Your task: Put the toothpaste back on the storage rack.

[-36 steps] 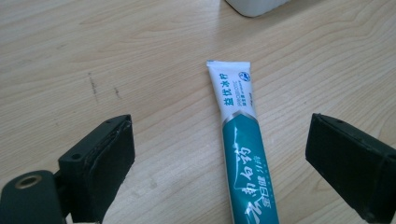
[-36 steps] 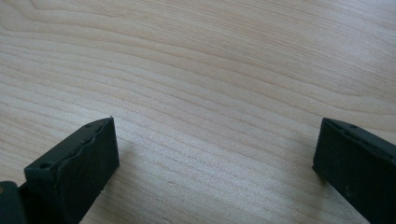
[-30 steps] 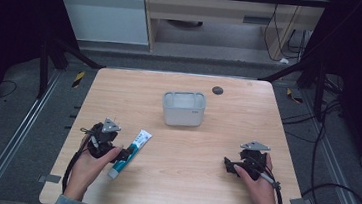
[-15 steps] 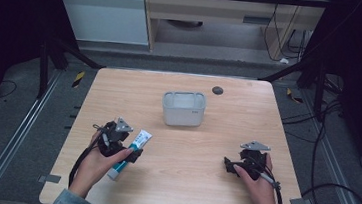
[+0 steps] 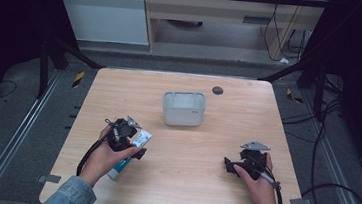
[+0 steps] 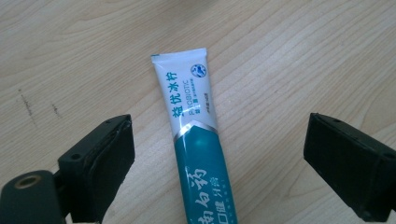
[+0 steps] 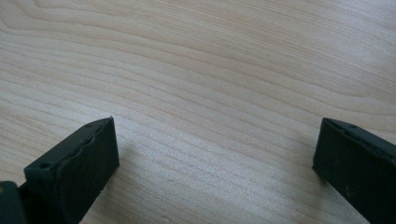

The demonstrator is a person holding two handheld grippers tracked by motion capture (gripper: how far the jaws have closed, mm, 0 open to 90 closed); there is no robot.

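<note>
A toothpaste tube [image 5: 137, 140], white at its flat end and teal toward the cap, lies on the wooden table [image 5: 210, 195] at the front left. My left gripper [image 5: 132, 146] is directly over it and open. In the left gripper view the tube [image 6: 194, 135] lies on the wood between the two widely spread jaws of the left gripper [image 6: 219, 140], touching neither. My right gripper [image 5: 230, 165] rests low at the front right, held by a hand. In its own view the right gripper [image 7: 215, 135] is open over bare wood with nothing between its jaws.
A translucent white rectangular container [image 5: 183, 108] stands upright at the table's middle, beyond both grippers. A small dark round disc [image 5: 217, 90] lies near the far edge. Cables trail from both grippers toward the front edge.
My left gripper has moved right and slightly forward, from beside the tube to directly over it, so the tube now lies between its jaws. The right gripper has not moved.
</note>
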